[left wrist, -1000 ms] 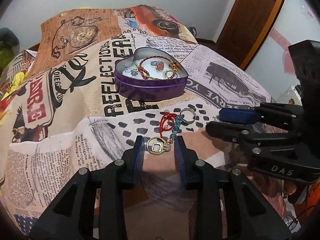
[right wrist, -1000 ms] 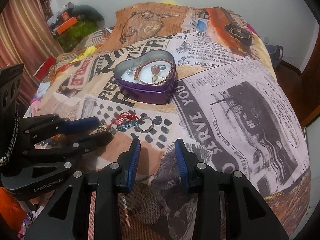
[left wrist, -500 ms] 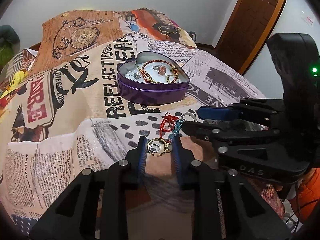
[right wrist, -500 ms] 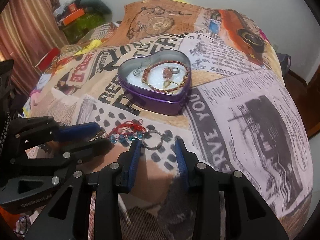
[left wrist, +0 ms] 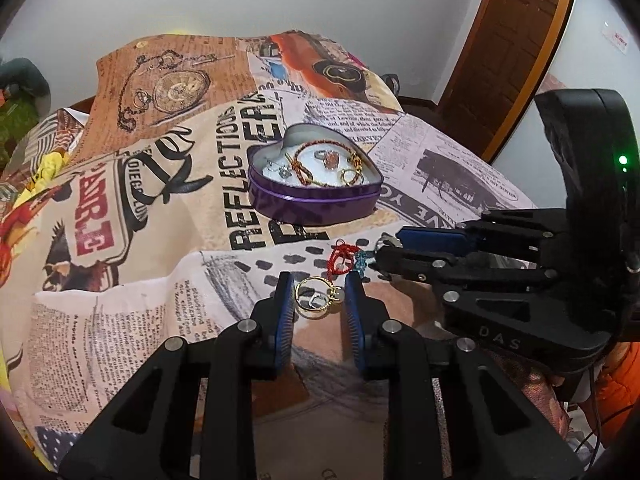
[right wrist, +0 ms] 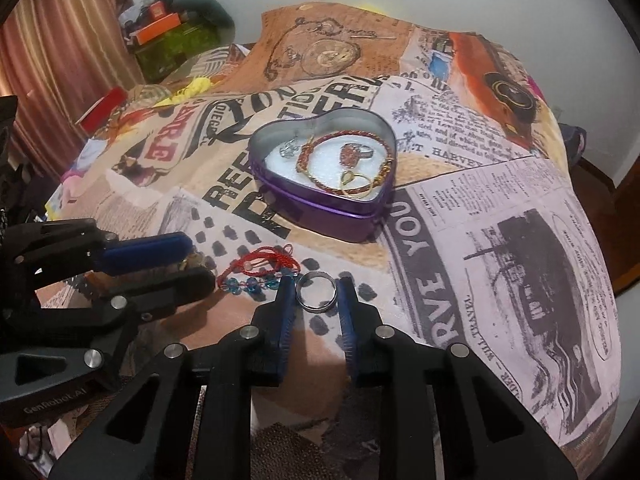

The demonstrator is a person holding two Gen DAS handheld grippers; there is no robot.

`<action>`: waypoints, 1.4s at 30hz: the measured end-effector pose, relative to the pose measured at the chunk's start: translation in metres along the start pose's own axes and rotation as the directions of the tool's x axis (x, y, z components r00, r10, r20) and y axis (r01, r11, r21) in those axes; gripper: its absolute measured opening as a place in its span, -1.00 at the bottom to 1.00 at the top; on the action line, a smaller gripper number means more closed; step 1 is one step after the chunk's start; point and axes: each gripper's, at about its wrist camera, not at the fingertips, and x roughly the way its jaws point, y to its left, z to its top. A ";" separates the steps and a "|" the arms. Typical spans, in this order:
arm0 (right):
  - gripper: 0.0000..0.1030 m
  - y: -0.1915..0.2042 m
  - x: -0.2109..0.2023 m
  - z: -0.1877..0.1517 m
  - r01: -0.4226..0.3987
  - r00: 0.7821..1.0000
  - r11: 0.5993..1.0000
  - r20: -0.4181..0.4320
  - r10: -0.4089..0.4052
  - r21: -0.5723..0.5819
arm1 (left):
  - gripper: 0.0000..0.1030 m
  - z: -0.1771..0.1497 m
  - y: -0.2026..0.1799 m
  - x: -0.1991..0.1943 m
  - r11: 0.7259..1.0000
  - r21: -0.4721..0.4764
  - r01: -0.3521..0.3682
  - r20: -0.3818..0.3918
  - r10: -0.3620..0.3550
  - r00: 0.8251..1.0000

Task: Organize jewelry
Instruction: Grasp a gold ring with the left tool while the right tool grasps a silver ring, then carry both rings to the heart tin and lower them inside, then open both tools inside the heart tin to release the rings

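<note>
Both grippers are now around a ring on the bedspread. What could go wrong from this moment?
1. The right gripper is closing around the silver ring, which lies flat on soft cloth; the pads may pinch fabric or the ring may pop out.
2. The gold ring between the left gripper fingers lies right beside the red cord bracelet; lifting may drag it along.
3. The two grippers work very close together and might collide.

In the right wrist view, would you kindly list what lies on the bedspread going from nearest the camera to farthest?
Silver ring between the right gripper's closing fingers → red cord bracelet → purple heart-shaped tin holding jewelry → printed pocket watch on the bedspread.
</note>
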 end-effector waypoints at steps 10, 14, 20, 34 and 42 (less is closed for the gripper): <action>-0.62 -0.002 -0.030 0.007 0.001 0.997 0.999 0.073 -0.004 0.048 | -0.52 0.014 -0.006 -0.025 0.999 0.015 -0.037 0.068 0.036 0.997; -0.62 -0.002 -0.047 0.012 0.004 0.993 0.999 0.117 -0.011 0.054 | -0.52 0.021 -0.007 -0.036 0.999 0.012 -0.046 0.099 0.045 0.994; -0.62 0.000 -0.069 0.016 0.003 0.984 0.998 0.175 -0.013 0.060 | -0.52 0.032 -0.012 -0.049 0.998 0.020 -0.055 0.140 0.052 0.989; -0.62 0.002 -0.081 0.029 -0.003 0.971 0.999 0.239 -0.009 0.047 | -0.52 0.054 -0.011 -0.049 0.997 0.027 -0.066 0.189 0.060 0.980; -0.62 -0.004 -0.065 0.031 -0.020 0.975 0.997 0.221 0.002 0.076 | -0.52 0.064 0.001 -0.032 0.997 0.016 -0.073 0.173 0.069 0.982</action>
